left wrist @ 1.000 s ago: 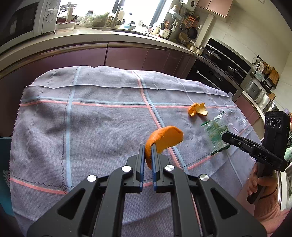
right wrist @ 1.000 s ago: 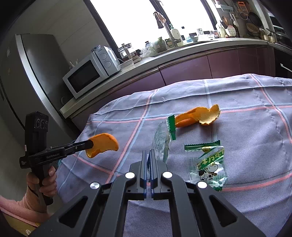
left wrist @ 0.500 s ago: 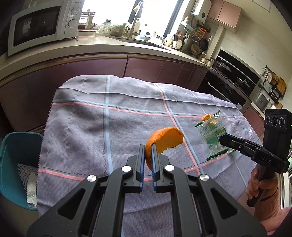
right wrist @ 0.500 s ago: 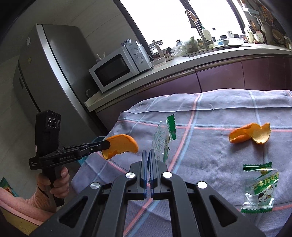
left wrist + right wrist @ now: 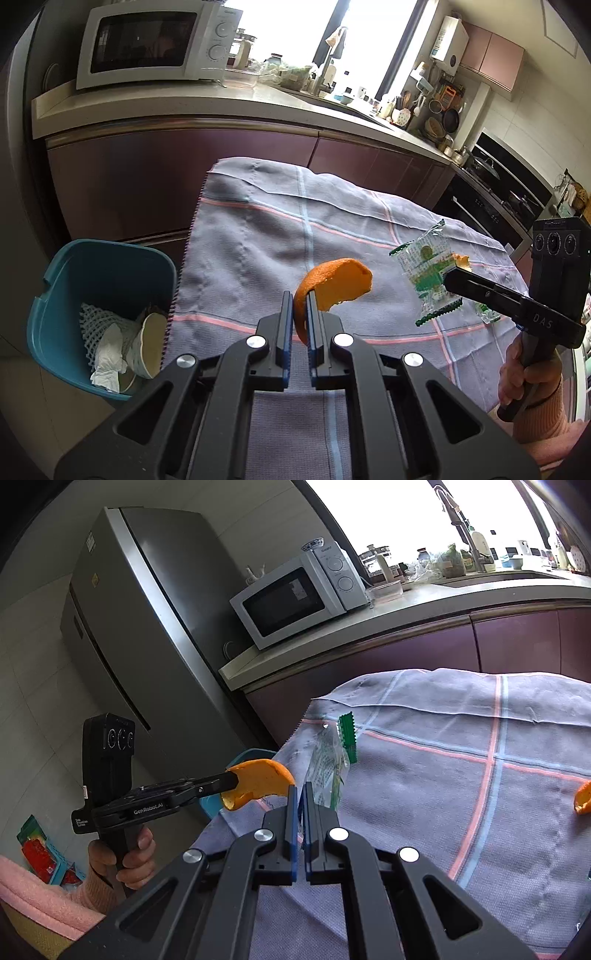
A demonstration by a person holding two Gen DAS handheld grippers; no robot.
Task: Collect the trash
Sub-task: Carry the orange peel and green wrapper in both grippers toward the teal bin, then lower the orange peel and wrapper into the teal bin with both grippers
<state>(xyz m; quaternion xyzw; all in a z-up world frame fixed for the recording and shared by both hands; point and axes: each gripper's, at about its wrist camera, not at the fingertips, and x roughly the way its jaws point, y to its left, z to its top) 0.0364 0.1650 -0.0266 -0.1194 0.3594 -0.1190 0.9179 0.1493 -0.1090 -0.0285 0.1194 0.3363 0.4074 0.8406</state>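
left gripper (image 5: 300,295) clamps orange peel (image 5: 334,282); right gripper (image 5: 300,794) clamps wrapper (image 5: 328,764) | blue bin (image 5: 55,295) partly filled; another peel (image 5: 583,799) left on worktop

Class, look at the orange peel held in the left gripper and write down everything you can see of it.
The orange peel is one curved piece, bright orange and pebbled outside, paler inside. It looks leathery, with a ragged torn edge. The left gripper is shut on its lower end, so the rest arches up and to the right, clear of the checked tablecloth. Nothing else touches it. In the right wrist view it hangs in front of the blue bin.
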